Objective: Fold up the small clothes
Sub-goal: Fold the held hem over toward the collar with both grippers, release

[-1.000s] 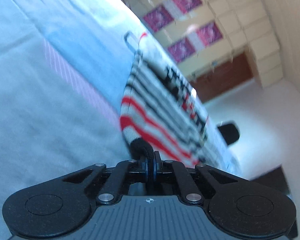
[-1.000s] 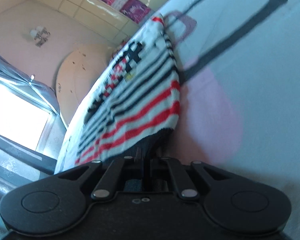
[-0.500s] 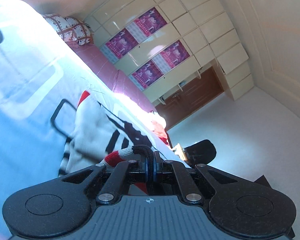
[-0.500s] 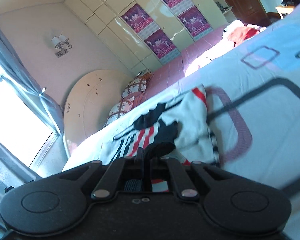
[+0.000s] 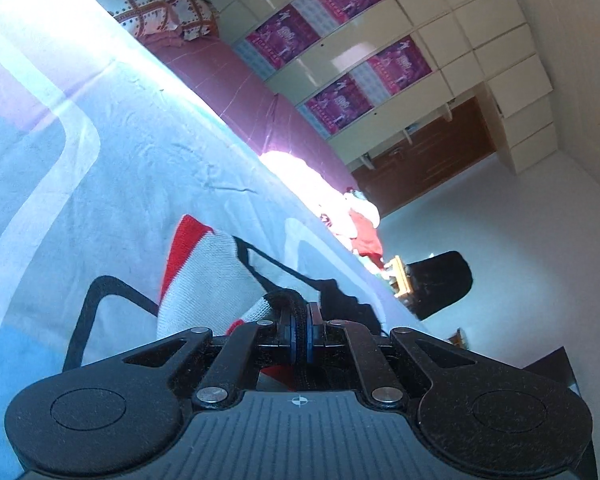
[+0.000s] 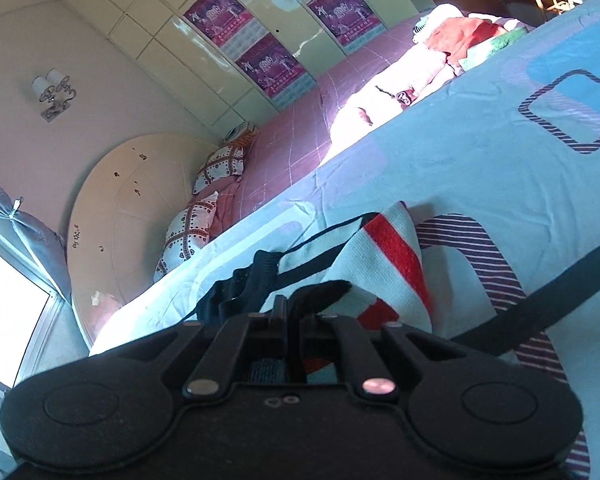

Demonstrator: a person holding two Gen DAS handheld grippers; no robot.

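We are pinching the black hem of the white, red-striped knit sweater [image 5: 204, 280] in both closed grippers, left gripper [image 5: 299, 322] and right gripper [image 6: 296, 314], carrying it over the garment lying lower centre on the pale blue patterned bedsheet [image 5: 112, 168], likely folding it.

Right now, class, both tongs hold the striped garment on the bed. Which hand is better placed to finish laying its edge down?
Neither clearly: left tongs and right tongs are both shut on the striped garment's black edge, low over the bedsheet. They should probably lower together.
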